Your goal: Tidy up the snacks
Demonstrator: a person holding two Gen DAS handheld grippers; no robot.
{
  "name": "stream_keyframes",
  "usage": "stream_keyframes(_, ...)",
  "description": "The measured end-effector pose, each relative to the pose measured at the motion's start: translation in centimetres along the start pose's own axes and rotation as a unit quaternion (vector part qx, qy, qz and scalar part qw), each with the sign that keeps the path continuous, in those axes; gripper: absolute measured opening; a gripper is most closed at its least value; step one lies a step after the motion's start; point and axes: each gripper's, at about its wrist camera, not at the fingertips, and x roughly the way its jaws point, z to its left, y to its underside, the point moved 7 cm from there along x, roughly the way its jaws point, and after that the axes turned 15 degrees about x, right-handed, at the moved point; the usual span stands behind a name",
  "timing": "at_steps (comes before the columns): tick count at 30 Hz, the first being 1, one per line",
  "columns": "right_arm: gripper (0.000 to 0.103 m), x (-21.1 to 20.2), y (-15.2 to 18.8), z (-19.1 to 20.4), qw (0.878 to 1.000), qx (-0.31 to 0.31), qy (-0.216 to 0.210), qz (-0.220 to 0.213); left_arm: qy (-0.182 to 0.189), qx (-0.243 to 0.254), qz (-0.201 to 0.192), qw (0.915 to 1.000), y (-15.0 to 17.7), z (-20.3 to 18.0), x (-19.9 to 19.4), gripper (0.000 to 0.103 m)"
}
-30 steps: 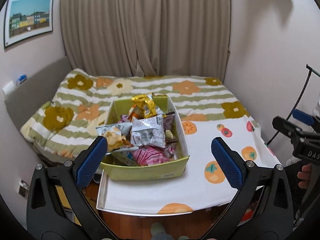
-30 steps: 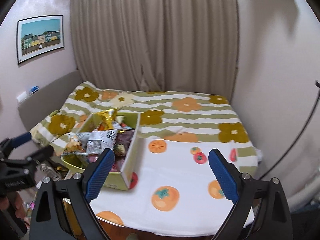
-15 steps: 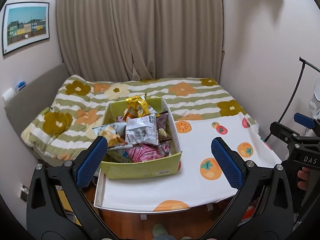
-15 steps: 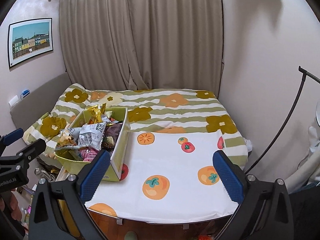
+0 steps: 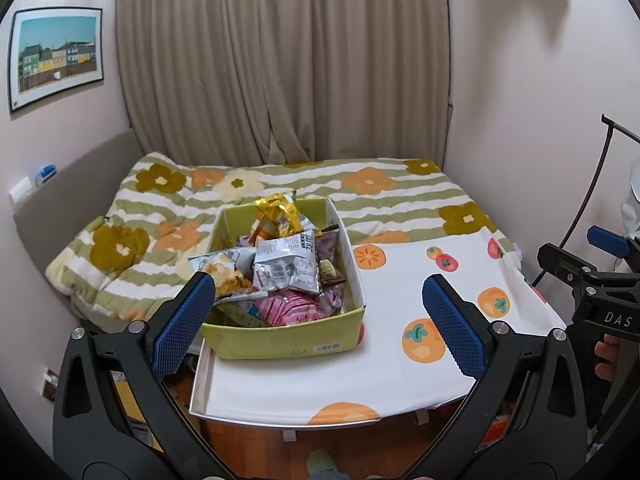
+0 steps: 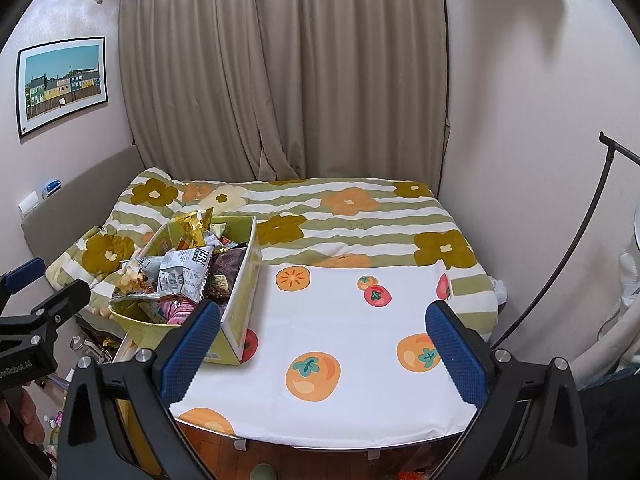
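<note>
A yellow-green cardboard box (image 5: 280, 342) (image 6: 240, 300) stands on the left part of a white table (image 5: 400, 376) (image 6: 352, 332) with a fruit-print cloth. It is heaped with snack packets: a silver bag (image 5: 286, 264) (image 6: 188, 268), a gold foil bag (image 5: 278, 212) (image 6: 194, 222), a popcorn bag (image 5: 222, 270) and pink packs (image 5: 294, 308). My left gripper (image 5: 320, 320) hangs open in front of the box, nothing between its blue pads. My right gripper (image 6: 324, 344) is open too, held over the bare cloth to the right of the box.
A bed with a striped flower blanket (image 5: 360, 192) (image 6: 352, 216) lies behind the table, with curtains (image 6: 280, 80) beyond it. A wall closes the right side, where a black stand pole (image 6: 560, 260) leans. A person's hand (image 5: 608, 360) holds the right gripper's handle.
Both views have drawn back and up a little, so the table and box sit lower and smaller. The right gripper's jaws have spread slightly wider. The snacks have not moved.
</note>
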Motion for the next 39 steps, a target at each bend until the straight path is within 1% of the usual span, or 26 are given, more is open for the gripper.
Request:
stream_keyframes(31, 0.102, 0.48, -0.4, -0.41, 1.0, 0.001, 0.005, -0.003, -0.01, 0.004, -0.009, 0.9999, -0.75, -0.24, -0.15, 0.103)
stream_keyframes(35, 0.102, 0.49, -0.41, -0.42, 1.0, 0.0, 0.005, -0.003, -0.028, 0.009, -0.013, 0.9995, -0.87, -0.28, -0.34, 0.103)
stream_keyframes(39, 0.102, 0.49, -0.39, -0.39, 1.0, 0.0, 0.004, -0.002, -0.029, 0.008, -0.015, 0.9994, -0.8, -0.46, -0.49, 0.103)
